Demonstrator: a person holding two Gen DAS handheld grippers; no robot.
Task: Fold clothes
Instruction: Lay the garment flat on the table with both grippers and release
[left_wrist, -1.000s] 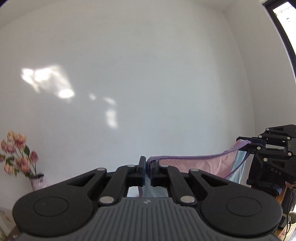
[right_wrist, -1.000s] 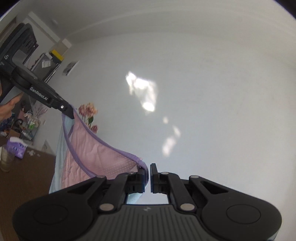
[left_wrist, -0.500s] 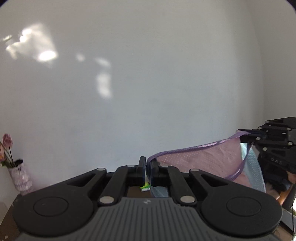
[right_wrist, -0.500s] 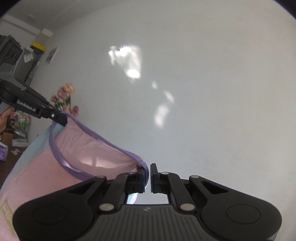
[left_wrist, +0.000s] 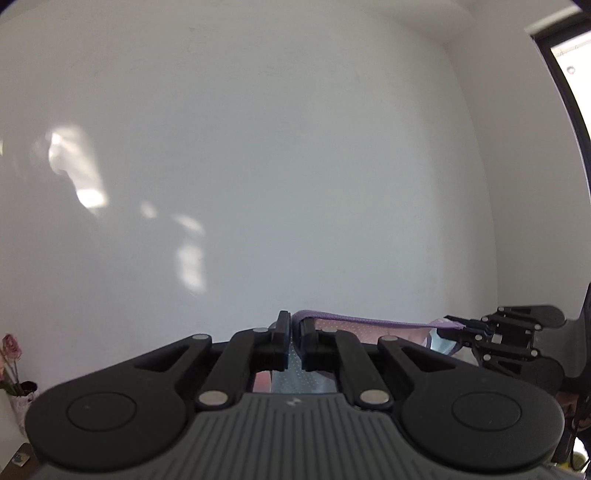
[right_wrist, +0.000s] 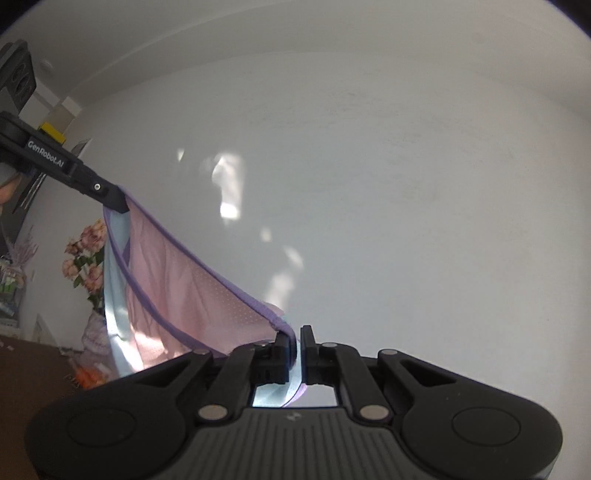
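We see both grippers clamped on one garment (right_wrist: 184, 295), pink mesh w/ purple trim and a light blue panel, held up in the air in front of a white wall (left_wrist: 295, 166). Left gripper (left_wrist: 293, 332) pinches one end of the purple trim; right gripper (right_wrist: 297, 343) pinches the other end. Cloth hangs slack btwn them, sagging below the trim. Pink flowers (right_wrist: 86, 258) in a vase stand by the wall, behind the garment.

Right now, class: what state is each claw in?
Left claw: shut on the pink garment, at its purple edge.
Right claw: shut on the same garment, opposite end.
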